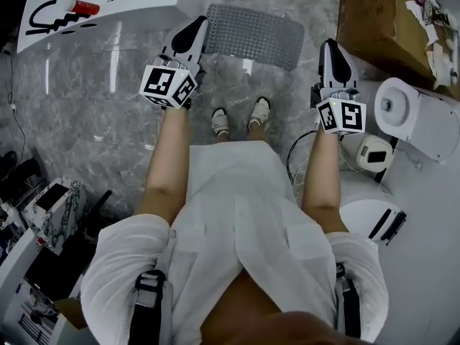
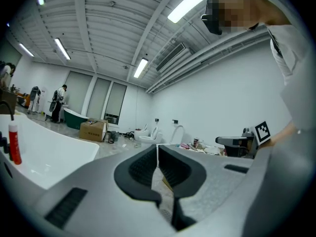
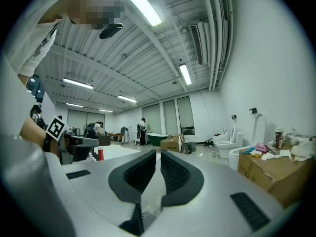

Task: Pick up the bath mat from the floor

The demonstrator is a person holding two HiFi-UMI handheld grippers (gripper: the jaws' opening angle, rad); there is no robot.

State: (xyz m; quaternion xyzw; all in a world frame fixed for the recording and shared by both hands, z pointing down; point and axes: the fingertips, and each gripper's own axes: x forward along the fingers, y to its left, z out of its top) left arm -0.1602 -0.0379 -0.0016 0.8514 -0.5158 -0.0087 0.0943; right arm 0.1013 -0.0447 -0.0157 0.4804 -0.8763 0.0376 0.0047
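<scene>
Grey bath mat (image 1: 255,34), flat on the floor (image 1: 108,99). The left gripper (image 1: 195,26) is just beside its left edge, the right gripper (image 1: 330,47) apart from its right edge. Both pairs of jaws closed, empty.

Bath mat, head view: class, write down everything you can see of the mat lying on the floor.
The bath mat is a grey rectangle with rounded corners, covered all over in a fine grid of small dots or holes, and it looks like rubber or plastic. It lies flat on the grey marbled floor, slanted in the picture, just beyond the person's feet. The left gripper overlaps its left end in this view. Whether they touch cannot be told.
</scene>
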